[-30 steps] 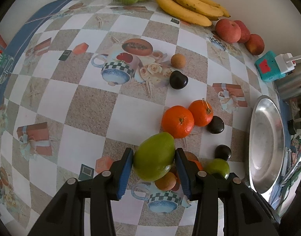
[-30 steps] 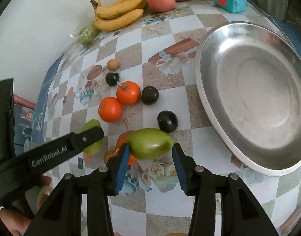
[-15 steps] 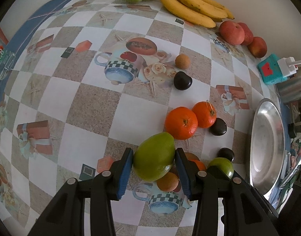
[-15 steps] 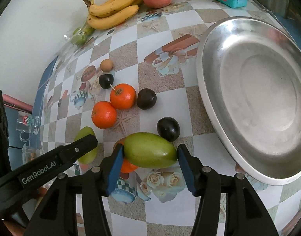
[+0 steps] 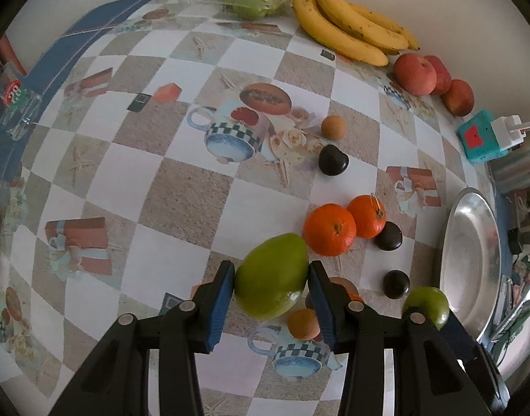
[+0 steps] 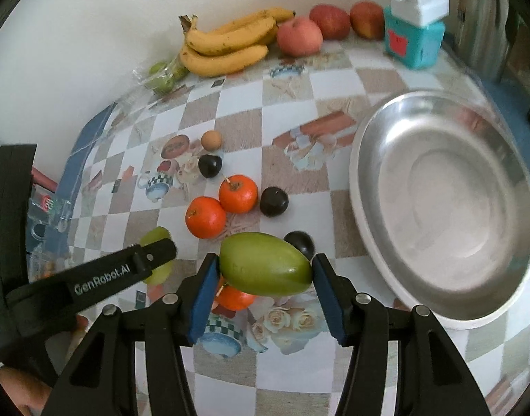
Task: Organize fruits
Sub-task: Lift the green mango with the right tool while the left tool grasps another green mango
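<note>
My left gripper is shut on a green mango, held above the checkered tablecloth. My right gripper is shut on a second green mango, also held above the cloth; that mango shows in the left wrist view too. The left gripper shows in the right wrist view at the left. Two oranges and three dark plums lie on the cloth ahead. A steel plate lies at the right, empty.
Bananas, three red apples, a bag of green fruit and a teal box with a white plug line the wall. A small brown fruit lies mid-table. An orange and a brown fruit sit beneath the grippers.
Both grippers have risen with their mangoes. The right gripper tilted up, so the far wall and fruit row now show, and its mango sits higher above the cloth.
</note>
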